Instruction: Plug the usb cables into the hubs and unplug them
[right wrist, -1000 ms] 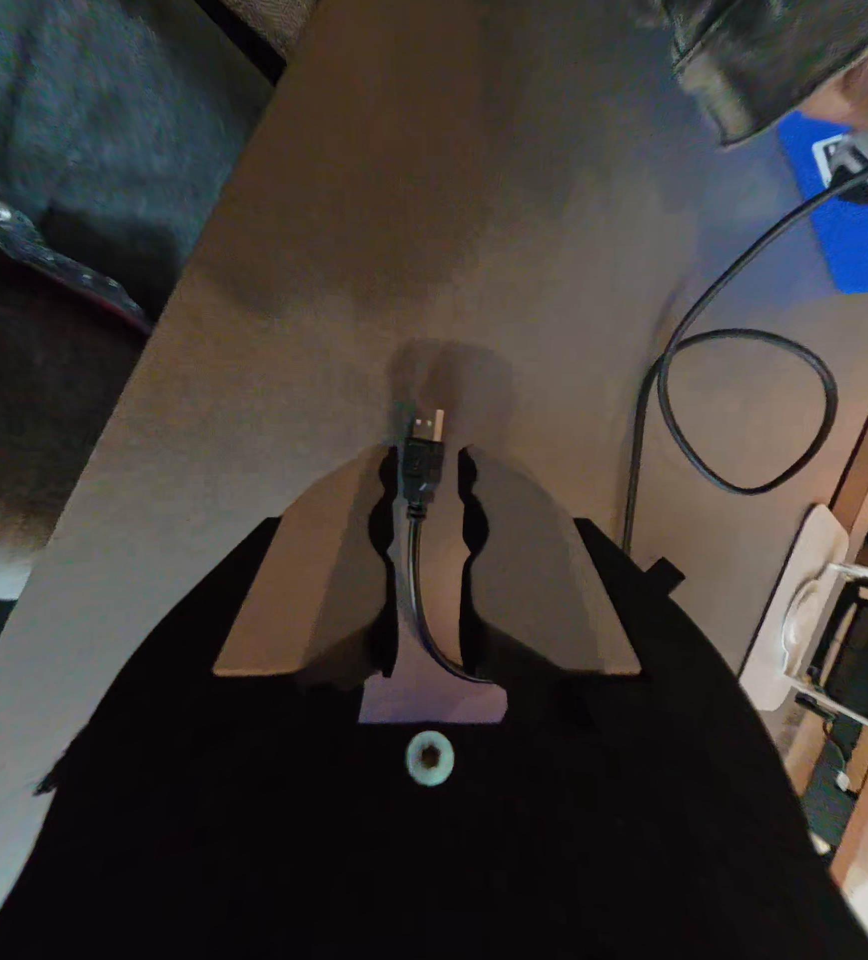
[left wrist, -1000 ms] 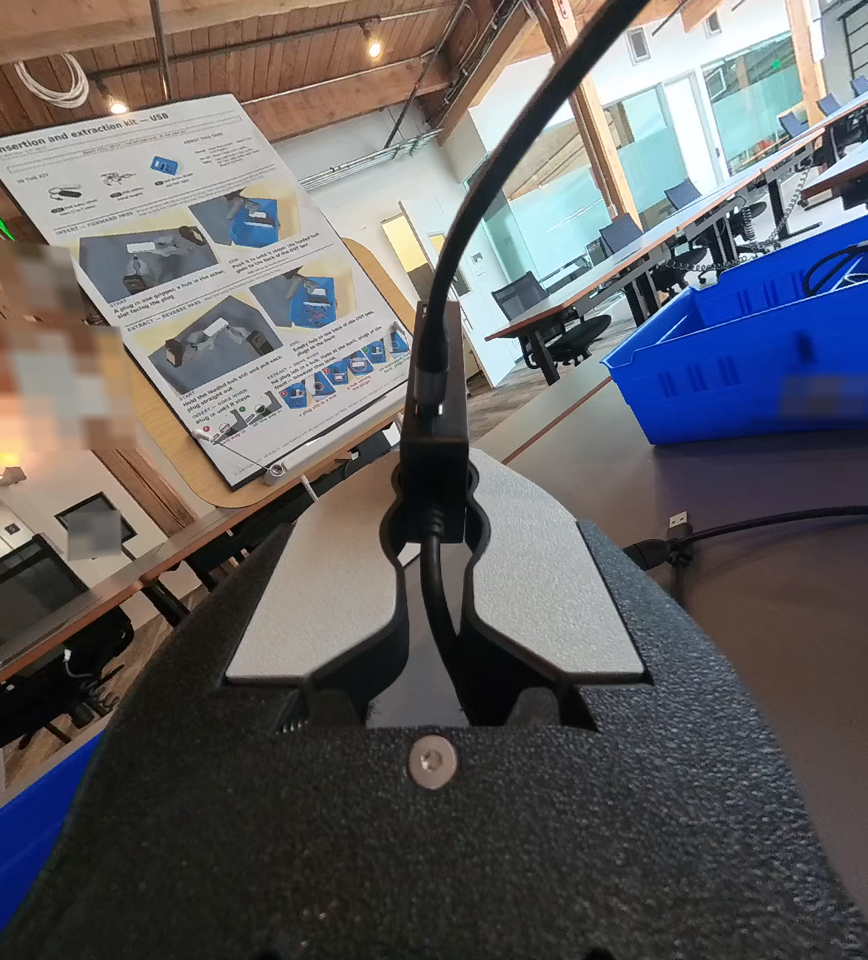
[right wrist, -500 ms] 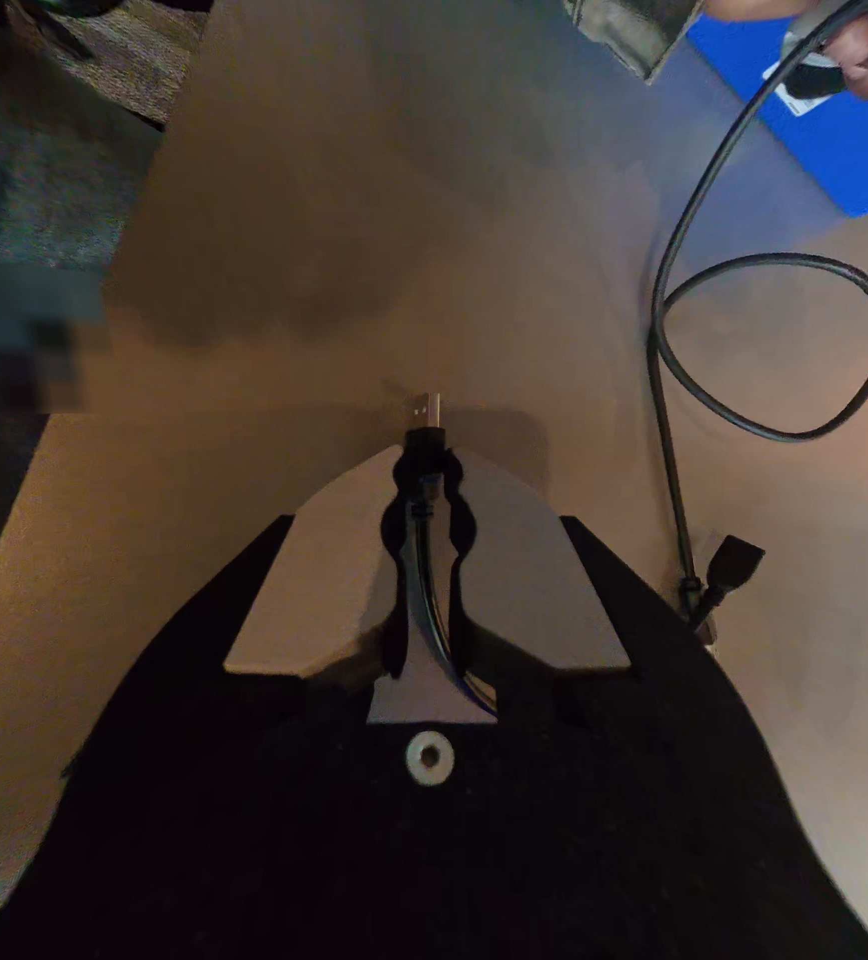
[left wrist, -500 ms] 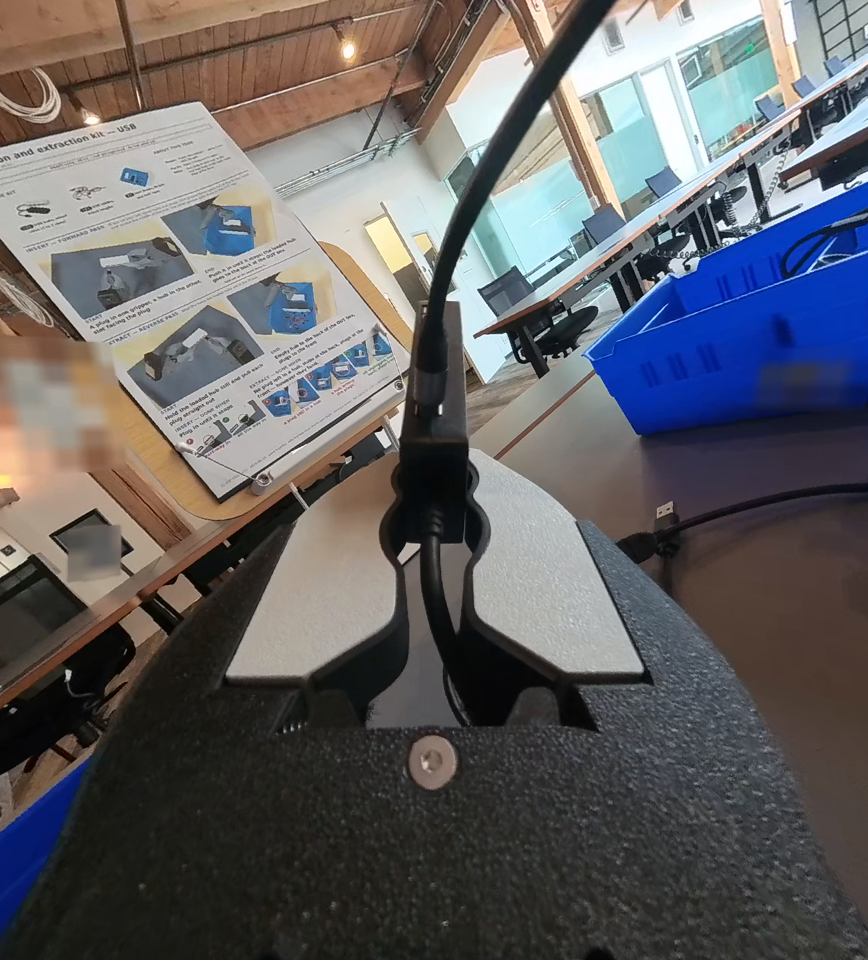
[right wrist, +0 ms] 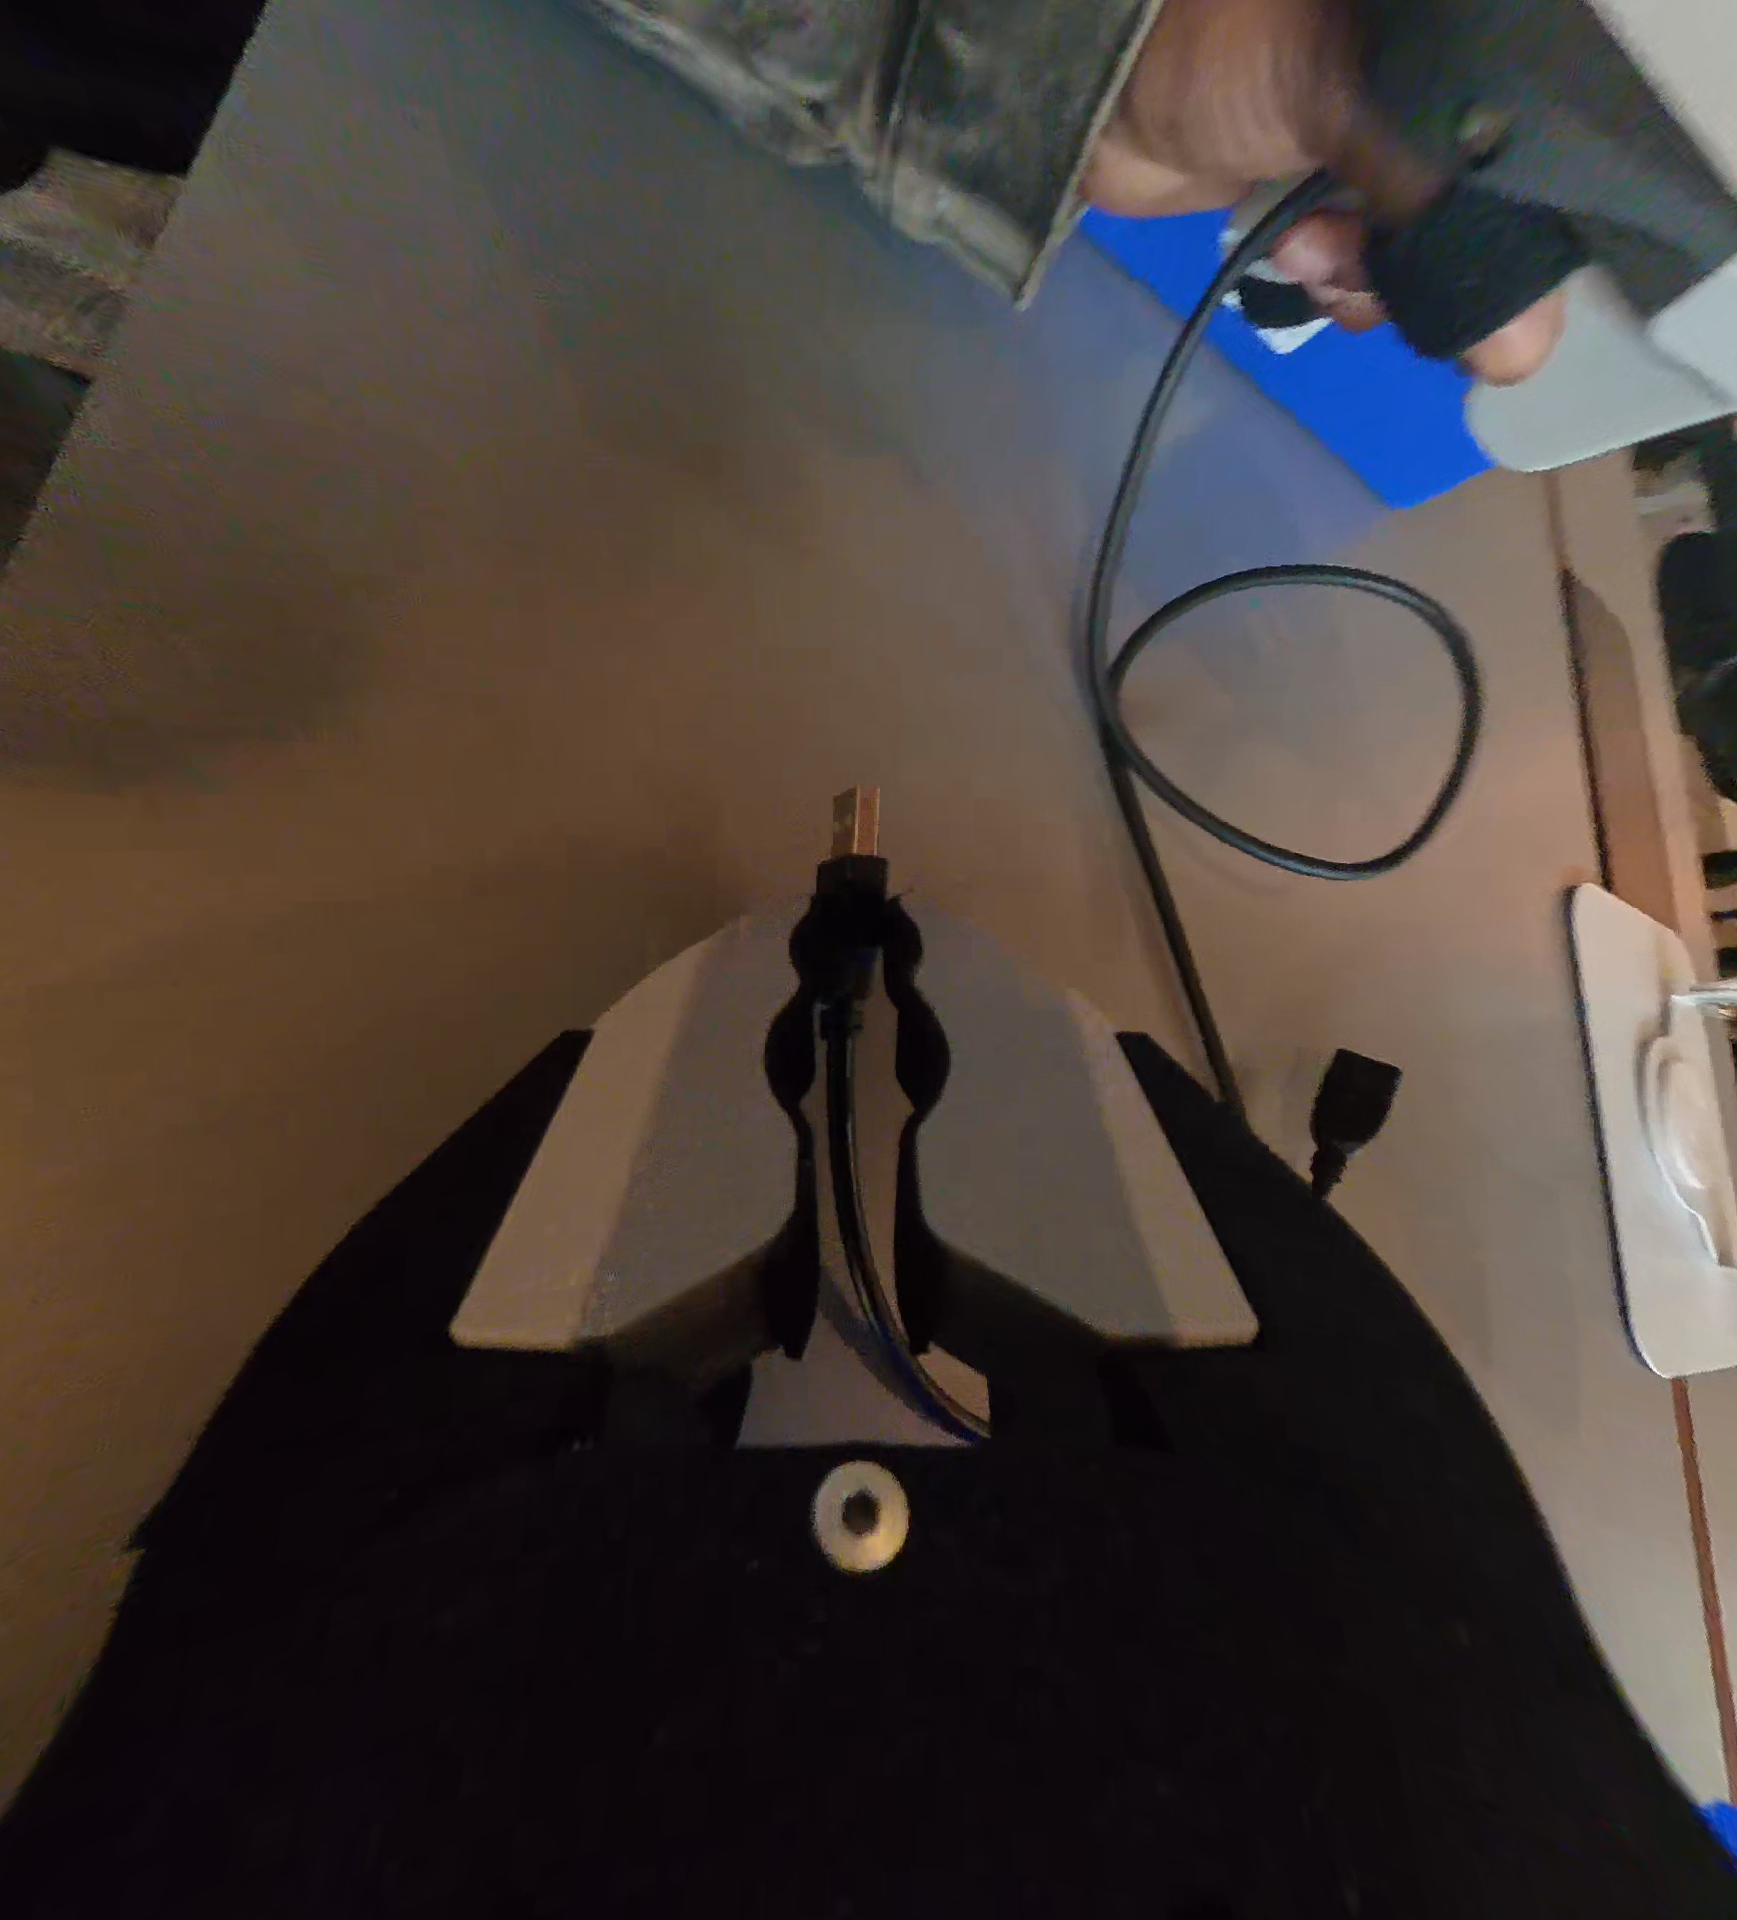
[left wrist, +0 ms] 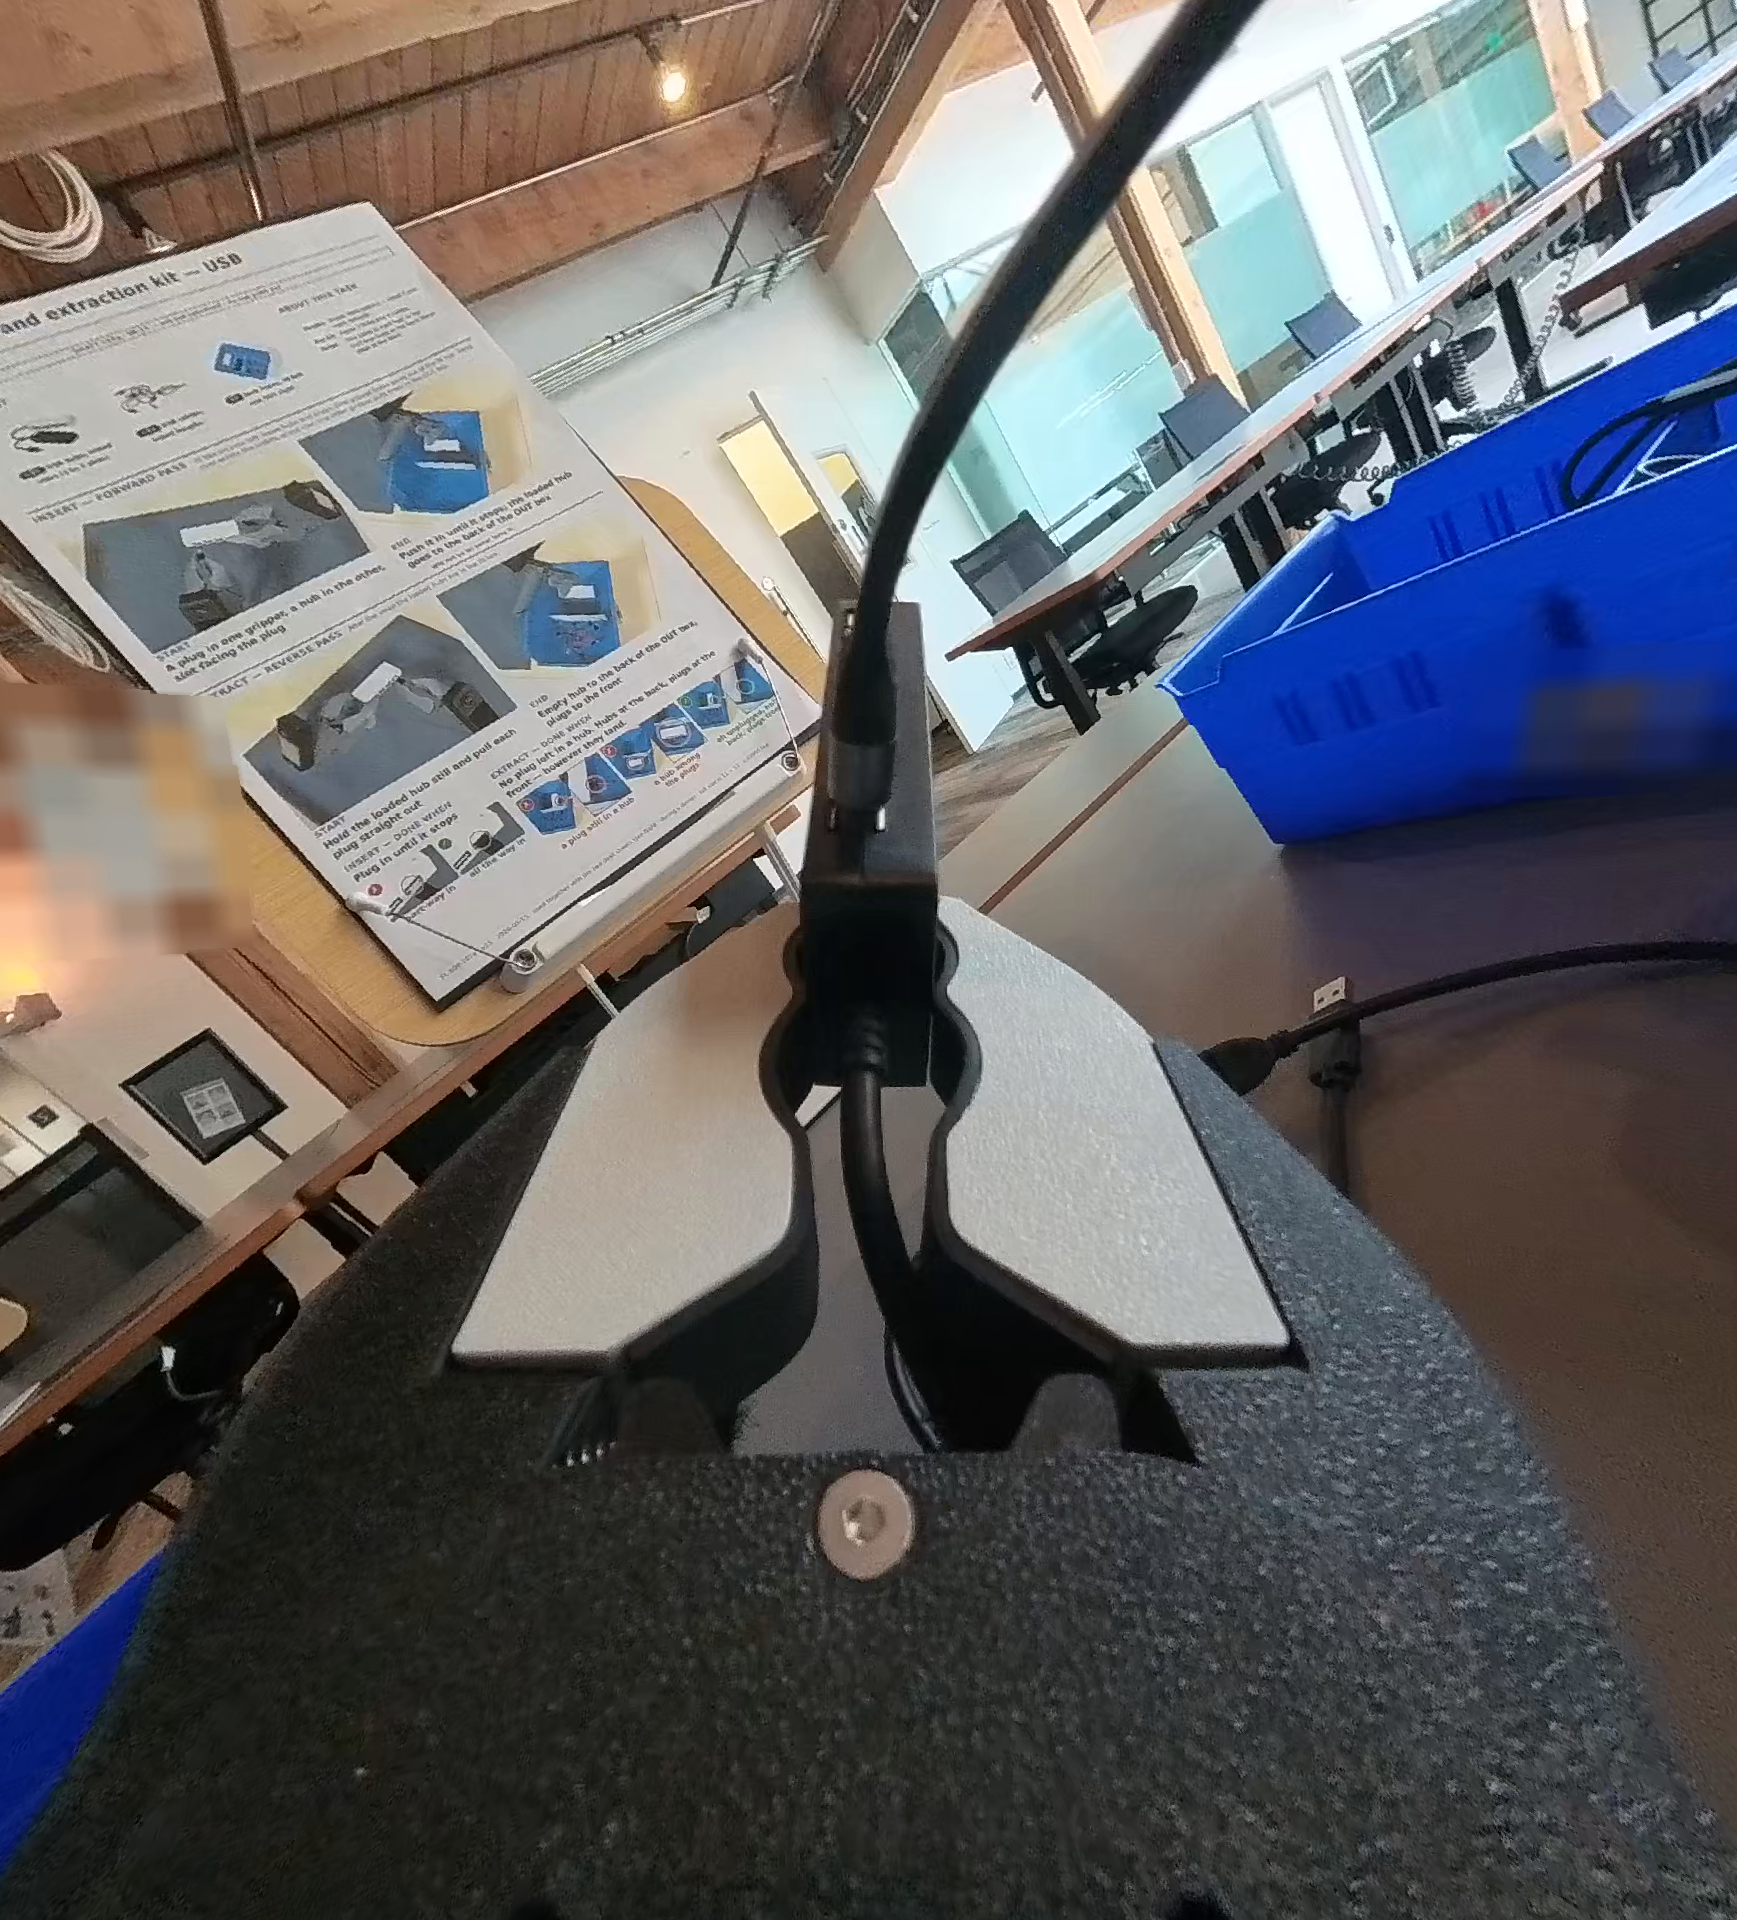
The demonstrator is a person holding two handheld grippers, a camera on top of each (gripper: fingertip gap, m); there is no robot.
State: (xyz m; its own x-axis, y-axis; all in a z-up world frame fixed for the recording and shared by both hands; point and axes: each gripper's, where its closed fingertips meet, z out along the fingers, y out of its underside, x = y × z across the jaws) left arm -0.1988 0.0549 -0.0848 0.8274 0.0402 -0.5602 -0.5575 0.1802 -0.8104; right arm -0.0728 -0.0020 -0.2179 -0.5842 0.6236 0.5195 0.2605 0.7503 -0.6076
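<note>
My left gripper (left wrist: 869,997) is shut on a black USB hub (left wrist: 874,821) and holds it upright above the table. One black cable (left wrist: 957,343) is plugged into the hub's side and arcs up out of frame. The hub's own lead runs back between the fingers. My right gripper (right wrist: 851,935) is shut on a black USB plug (right wrist: 851,836), whose metal tip sticks out past the fingertips above the brown table (right wrist: 428,623). The left gripper and the hand holding it (right wrist: 1415,239) show at the top right of the right wrist view.
A loose black cable (right wrist: 1290,717) loops on the table, with a plug end (right wrist: 1352,1091) beside my right gripper; it also shows in the left wrist view (left wrist: 1331,1018). Blue bins (left wrist: 1529,644) stand at the right. An instruction board (left wrist: 344,582) leans at the back left. Some 20 cm of space lies between my two pairs of fingers.
My right gripper closed on the USB plug and lifted it off the table. The left gripper with the hub came closer in the right wrist view. The left view drifted slightly.
</note>
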